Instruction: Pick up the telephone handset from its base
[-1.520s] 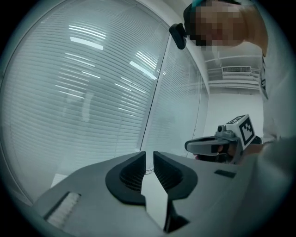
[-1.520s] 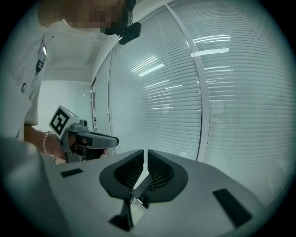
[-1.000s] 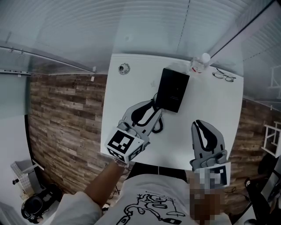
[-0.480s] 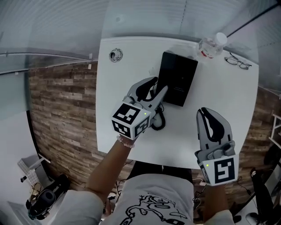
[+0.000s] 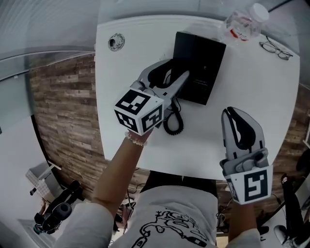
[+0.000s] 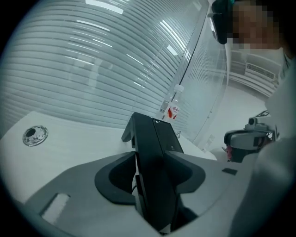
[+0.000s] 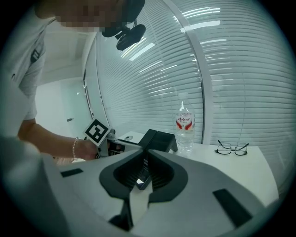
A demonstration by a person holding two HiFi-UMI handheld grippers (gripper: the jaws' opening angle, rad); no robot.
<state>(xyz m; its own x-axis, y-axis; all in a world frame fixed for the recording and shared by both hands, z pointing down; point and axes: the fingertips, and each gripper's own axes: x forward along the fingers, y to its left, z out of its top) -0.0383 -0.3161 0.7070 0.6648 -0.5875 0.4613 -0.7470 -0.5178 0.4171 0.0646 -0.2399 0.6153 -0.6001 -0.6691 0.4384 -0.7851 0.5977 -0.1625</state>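
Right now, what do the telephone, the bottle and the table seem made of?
Telephone: likely matte black plastic, from its dull, even surface. Bottle: probably clear plastic; see-through wall, white cap, red label. Table: smooth white top, perhaps laminate; its core is not visible.

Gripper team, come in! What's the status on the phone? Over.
Left gripper just opened, jaws astride handset, not clamped. Right gripper shut, empty, off to the side. Handset on base. Bottle and glasses well clear.

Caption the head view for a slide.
Left gripper, jaws just opened, straddles the black handset on its base; right gripper hovers shut.
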